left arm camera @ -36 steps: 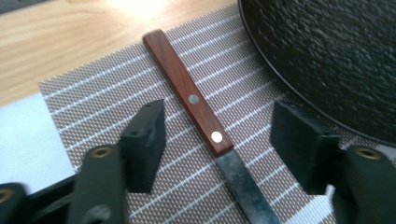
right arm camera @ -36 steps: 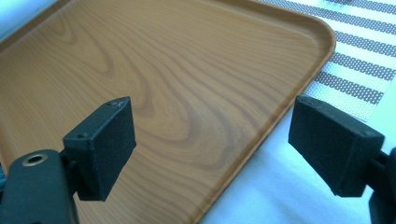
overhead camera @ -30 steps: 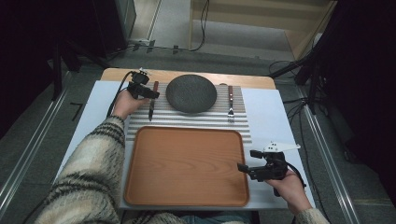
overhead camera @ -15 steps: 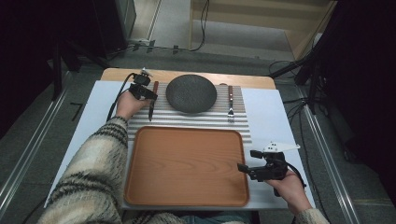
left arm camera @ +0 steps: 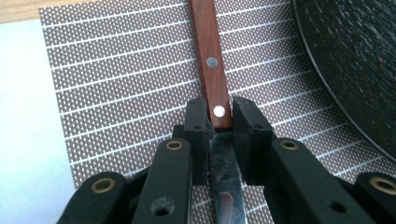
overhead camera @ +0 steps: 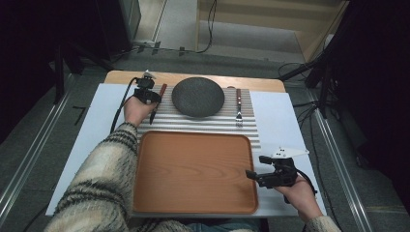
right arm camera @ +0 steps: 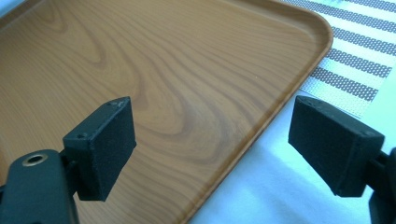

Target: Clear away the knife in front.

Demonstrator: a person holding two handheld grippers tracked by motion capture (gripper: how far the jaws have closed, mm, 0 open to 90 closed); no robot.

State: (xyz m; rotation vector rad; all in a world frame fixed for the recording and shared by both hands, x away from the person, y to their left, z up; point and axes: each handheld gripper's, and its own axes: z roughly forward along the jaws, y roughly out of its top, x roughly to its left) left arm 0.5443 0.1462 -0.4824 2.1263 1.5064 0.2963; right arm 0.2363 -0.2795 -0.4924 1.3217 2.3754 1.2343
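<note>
A knife with a reddish wooden handle (left arm camera: 210, 51) and a steel blade lies on the striped mat (left arm camera: 116, 93), left of the dark round plate (overhead camera: 198, 96). My left gripper (left arm camera: 219, 119) has just been closing, and its pads now press both sides of the handle where it meets the blade. From above, the left gripper (overhead camera: 147, 96) sits at the mat's far left over the knife (overhead camera: 163, 89). My right gripper (right arm camera: 217, 140) stands wide open and holds nothing over the right edge of the wooden tray (right arm camera: 140, 60). In the high view the right gripper (overhead camera: 256, 166) is at the tray's right side.
A fork (overhead camera: 238, 107) with a wooden handle lies on the mat to the right of the plate. The tray (overhead camera: 193, 171) holds nothing and lies on the white table cover (overhead camera: 285, 121). The plate's rim (left arm camera: 355, 60) is close beside the knife.
Both hands have kept their places. The left gripper's jaws have drawn in on the knife handle.
</note>
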